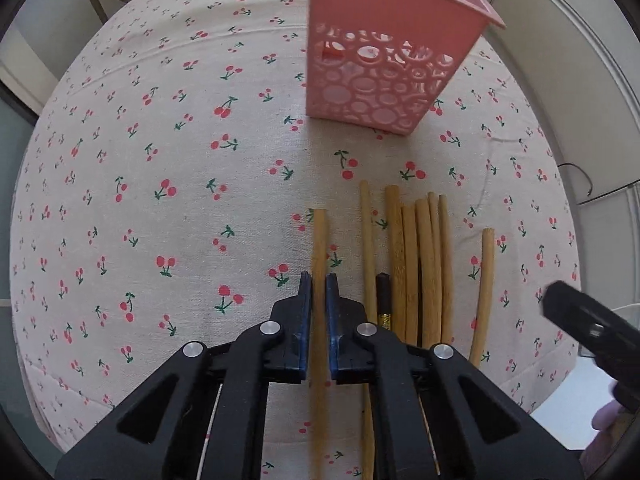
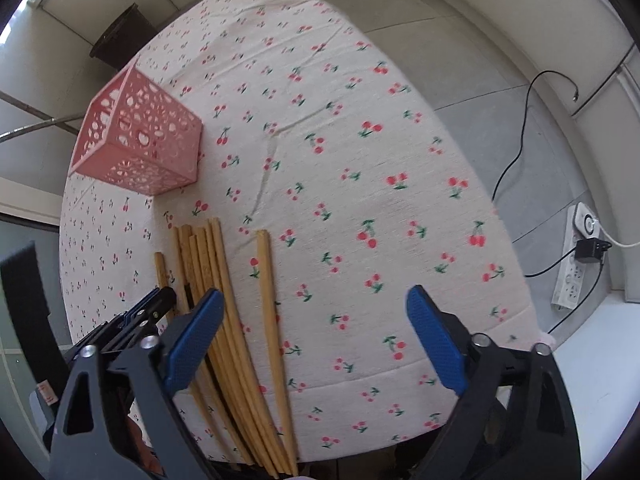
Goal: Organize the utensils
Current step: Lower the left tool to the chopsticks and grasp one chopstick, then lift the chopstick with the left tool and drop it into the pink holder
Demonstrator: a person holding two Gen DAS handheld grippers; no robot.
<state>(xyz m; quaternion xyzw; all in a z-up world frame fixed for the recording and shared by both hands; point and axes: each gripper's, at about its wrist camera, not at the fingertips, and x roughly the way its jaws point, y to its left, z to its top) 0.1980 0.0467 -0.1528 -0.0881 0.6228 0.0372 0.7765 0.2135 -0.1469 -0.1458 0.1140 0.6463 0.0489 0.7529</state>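
Several bamboo chopsticks (image 1: 424,264) lie side by side on the cherry-print tablecloth (image 1: 160,160), with one dark chopstick (image 1: 383,296) among them. My left gripper (image 1: 319,280) is closed around the leftmost bamboo chopstick (image 1: 319,240), low at the cloth. A pink perforated basket (image 1: 384,64) stands beyond the chopsticks. In the right wrist view my right gripper (image 2: 316,312) is wide open and empty above the cloth, right of the chopstick pile (image 2: 212,280). One chopstick (image 2: 268,300) lies apart on the pile's right. The basket (image 2: 140,140) is at the far left.
The round table's edge (image 2: 400,368) is close below the right gripper. A power strip (image 2: 576,260) and cables lie on the floor to the right. A dark bin (image 2: 120,36) stands beyond the table.
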